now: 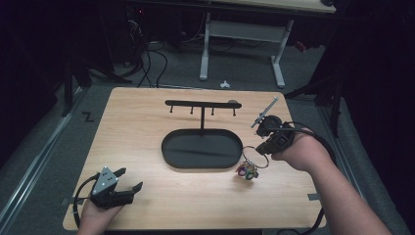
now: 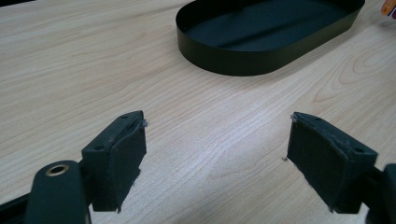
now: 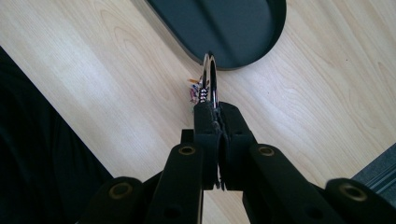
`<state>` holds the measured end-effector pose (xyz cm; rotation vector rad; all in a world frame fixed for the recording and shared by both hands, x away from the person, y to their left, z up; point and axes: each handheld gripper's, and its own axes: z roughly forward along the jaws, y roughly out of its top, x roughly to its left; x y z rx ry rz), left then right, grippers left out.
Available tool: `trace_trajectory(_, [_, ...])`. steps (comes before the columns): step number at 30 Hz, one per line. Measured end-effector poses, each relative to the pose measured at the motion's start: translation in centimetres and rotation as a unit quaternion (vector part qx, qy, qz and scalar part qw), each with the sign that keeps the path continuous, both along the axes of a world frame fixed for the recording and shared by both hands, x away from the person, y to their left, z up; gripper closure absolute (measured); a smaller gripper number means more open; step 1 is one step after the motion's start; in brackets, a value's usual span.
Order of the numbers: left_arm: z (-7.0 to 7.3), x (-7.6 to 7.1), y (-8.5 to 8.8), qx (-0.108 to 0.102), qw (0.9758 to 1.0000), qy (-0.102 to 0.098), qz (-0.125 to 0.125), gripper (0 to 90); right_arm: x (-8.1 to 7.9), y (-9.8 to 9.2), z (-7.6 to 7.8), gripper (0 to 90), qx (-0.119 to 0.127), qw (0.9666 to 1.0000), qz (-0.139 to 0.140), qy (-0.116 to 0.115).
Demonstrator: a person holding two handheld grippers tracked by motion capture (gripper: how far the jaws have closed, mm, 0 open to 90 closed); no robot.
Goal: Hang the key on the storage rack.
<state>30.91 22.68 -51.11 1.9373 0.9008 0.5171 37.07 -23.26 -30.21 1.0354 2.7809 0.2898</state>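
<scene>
The right gripper (image 1: 264, 148) has its jaws pressed tight on a shiny metal ring (image 3: 209, 79). A bunch of small colorful charms (image 1: 247, 171) hangs down from that ring. In the high view the ring and charms are lifted a bit off the wooden table (image 1: 147, 117), just to the right of the black tray (image 1: 169, 152).

The tray is oval and has a thin post in the middle. On top of the post is a black bar (image 1: 200, 104) with little hooks pointing down. Nothing hangs on the hooks.

The left gripper (image 1: 128, 182) sits near the front left corner of the table. Its jaws are wide apart, and nothing is between them. It is far from the ring.

So the picking up looks done: the ring is caught and off the table. I think the job is to hang the ring on one of the hooks. That part is not done yet. The ring must go up and over to the bar, slip onto a hook, and then the jaws can let go.
</scene>
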Motion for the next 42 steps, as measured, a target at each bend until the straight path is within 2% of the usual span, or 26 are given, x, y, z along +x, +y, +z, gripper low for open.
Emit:
trace_trajectory(7, [0.1, 0.0, 0.1, -0.003, 1.0000, 0.001, 0.000, 20.0, 0.1, 0.5, 1.0, 87.7, -0.001, 1.0000, 0.007, -0.005])
trace_trajectory(24, [0.1, 0.0, -0.2, -0.002, 1.0000, -0.002, -0.005, 20.0, 2.3, 2.0, 3.6, 87.8, -0.007, 0.9997, 0.005, -0.024])
trace_trajectory(28, [0.1, -0.1, -0.2, 0.002, 1.0000, -0.004, -0.006, 20.0, 3.1, 2.2, 3.9, 87.8, -0.009, 0.9995, -0.001, -0.031])
trace_trajectory(32, [0.0, -0.2, -0.2, 0.003, 1.0000, -0.003, -0.007, 20.0, 3.8, 2.4, 4.0, 87.7, 0.000, 0.9993, -0.006, -0.037])
trace_trajectory(36, [0.1, -0.3, -0.3, 0.000, 1.0000, -0.004, -0.006, 20.0, 4.5, 2.6, 3.8, 87.8, -0.004, 0.9995, -0.009, -0.030])
trace_trajectory(42, [0.0, -0.1, -0.3, 0.002, 1.0000, -0.005, -0.005, 20.0, 5.2, 2.6, 3.9, 87.8, -0.002, 0.9993, -0.012, -0.034])
